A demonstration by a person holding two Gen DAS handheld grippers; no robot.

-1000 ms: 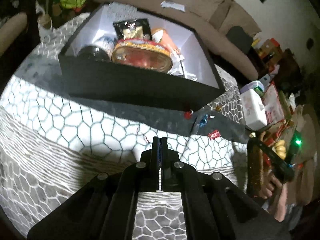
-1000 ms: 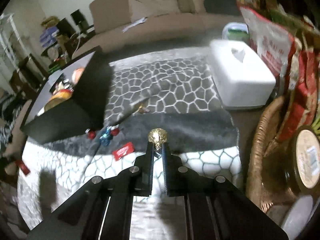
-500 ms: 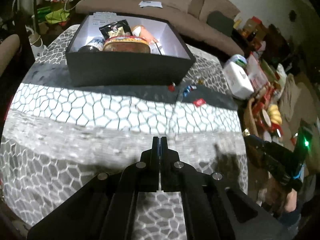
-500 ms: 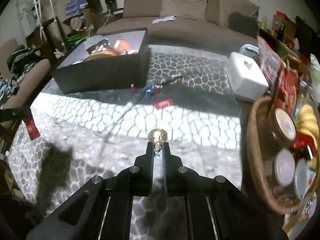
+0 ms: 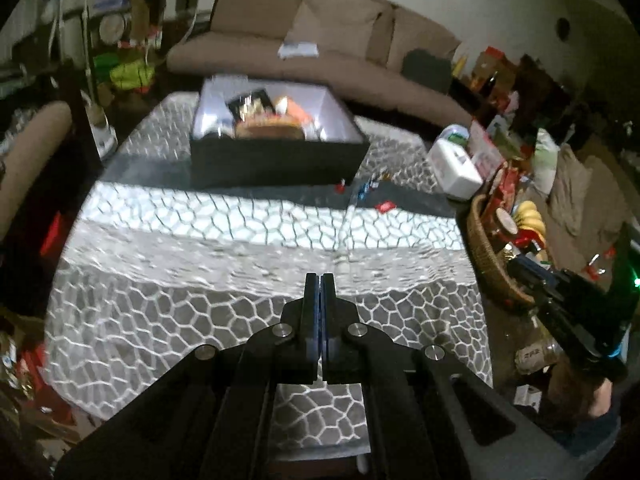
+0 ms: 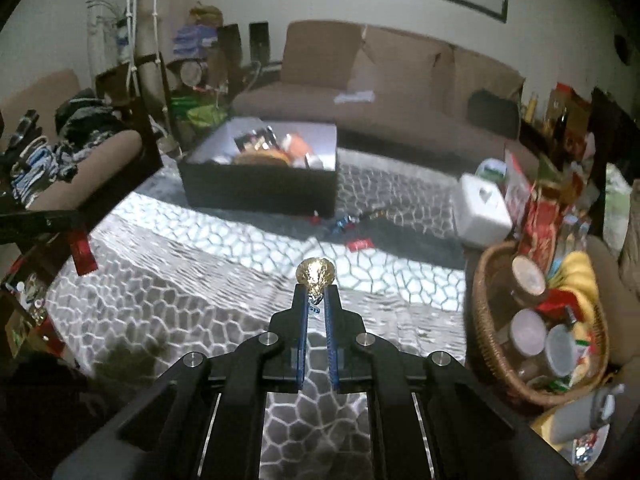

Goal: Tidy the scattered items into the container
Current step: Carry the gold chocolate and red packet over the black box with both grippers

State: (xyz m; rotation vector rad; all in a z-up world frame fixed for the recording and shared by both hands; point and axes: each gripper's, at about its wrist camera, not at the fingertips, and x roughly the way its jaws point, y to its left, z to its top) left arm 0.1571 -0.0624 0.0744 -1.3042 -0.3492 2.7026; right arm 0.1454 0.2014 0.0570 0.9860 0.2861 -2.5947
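The black box with a white inside stands at the far side of the patterned table; it also shows in the right wrist view and holds snack packets and a round tub. Small wrapped candies and a red wrapper lie by its right corner; the red wrapper shows too in the right wrist view. My right gripper is shut on a gold foil candy, high above the table's near part. My left gripper is shut and empty, above the near table.
A wicker basket of jars, bananas and packets sits at the right edge. A white tissue box stands behind it. A brown sofa lies beyond the table. Cluttered shelves and a chair stand to the left.
Both grippers have pulled back and up from the box and candies, so the whole table shows. The right gripper keeps the gold candy. The left stays shut.
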